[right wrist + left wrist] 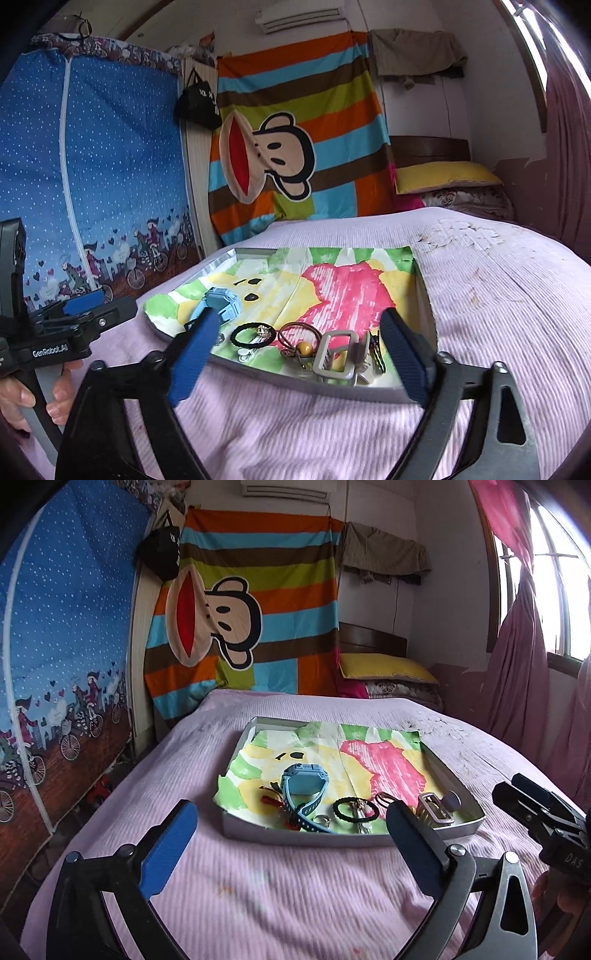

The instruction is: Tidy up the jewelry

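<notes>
Shallow grey tray (373, 837) sits on a bed with a lilac ribbed cover (295, 893), centre of both views. The tray is lined with a crayon-coloured paper sheet (332, 746) in green, yellow and pink.

Jewelry lies bunched along the tray's near edge:
- Blue child's smartwatch (303, 786), standing on its strap, left of centre in the left wrist view.
- Small red-and-dark trinket (271, 799), just left of the watch.
- Silver ring (322, 820), near the front wall.
- Black hair tie with a small charm (351, 808), just right of the ring.
- Brown hair tie with a yellow bead (300, 341), lower centre of the right wrist view.
- Pale rectangular hair claw (337, 356), just right of the brown tie, close to the near right corner.

Left gripper (291, 834): blue pads spread wide, nothing between them. It hangs over the cover in the lower part of its frame, short of the tray's near wall; watch and ring lie ahead, between the finger lines.

Right gripper (301, 350): likewise spread, empty. Its left fingertip overlaps the watch in the picture, its right fingertip sits by the tray's near right corner; the hair ties and claw lie between.

A hand (22, 398) grips the left tool's handle, lower left of the right wrist view.
</notes>
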Tool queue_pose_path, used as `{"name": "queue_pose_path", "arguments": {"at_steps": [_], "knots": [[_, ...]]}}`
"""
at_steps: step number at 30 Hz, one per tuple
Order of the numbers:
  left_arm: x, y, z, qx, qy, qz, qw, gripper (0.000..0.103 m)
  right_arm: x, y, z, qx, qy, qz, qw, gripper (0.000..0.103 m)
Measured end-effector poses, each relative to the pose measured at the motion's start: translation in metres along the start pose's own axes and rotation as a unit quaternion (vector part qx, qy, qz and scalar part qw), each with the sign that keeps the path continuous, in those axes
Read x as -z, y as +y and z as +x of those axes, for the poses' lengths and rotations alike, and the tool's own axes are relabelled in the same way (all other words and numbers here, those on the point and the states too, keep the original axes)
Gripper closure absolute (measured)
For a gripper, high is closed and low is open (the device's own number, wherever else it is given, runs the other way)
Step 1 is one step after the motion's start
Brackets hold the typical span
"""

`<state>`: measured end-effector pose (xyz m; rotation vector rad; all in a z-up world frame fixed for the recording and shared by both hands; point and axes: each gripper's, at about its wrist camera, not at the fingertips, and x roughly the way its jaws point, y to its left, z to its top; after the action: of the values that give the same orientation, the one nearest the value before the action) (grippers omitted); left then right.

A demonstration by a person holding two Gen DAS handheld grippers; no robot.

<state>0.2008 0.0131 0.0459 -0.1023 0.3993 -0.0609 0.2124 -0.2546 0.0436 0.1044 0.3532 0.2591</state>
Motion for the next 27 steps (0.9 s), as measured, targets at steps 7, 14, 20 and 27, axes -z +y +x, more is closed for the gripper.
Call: {"name": "queue_pose_path", "arguments": {"at_steps": [7, 14, 20, 27], "knots": [[0.014, -0.001, -0.028, -0.004, -0.017, 0.004, 0.9998, 0.000, 0.010, 0.008, -0.031, 0.001, -0.023, -0.007, 1.000, 0.001], [0.033, -0.002, -0.056, -0.010, -0.031, 0.013, 0.9994, 0.000, 0.025, 0.014, -0.063, 0.004, -0.032, -0.006, 0.999, 0.001], [0.049, -0.002, -0.075, -0.013, -0.033, 0.017, 0.9992, 0.000, 0.042, 0.016, -0.085, 0.008, -0.036, 0.003, 0.999, 0.001], [0.065, 0.000, -0.095, -0.014, -0.039, 0.011, 0.9991, 0.000, 0.061, 0.017, -0.105, 0.011, -0.027, 0.009, 1.000, 0.001]]}}
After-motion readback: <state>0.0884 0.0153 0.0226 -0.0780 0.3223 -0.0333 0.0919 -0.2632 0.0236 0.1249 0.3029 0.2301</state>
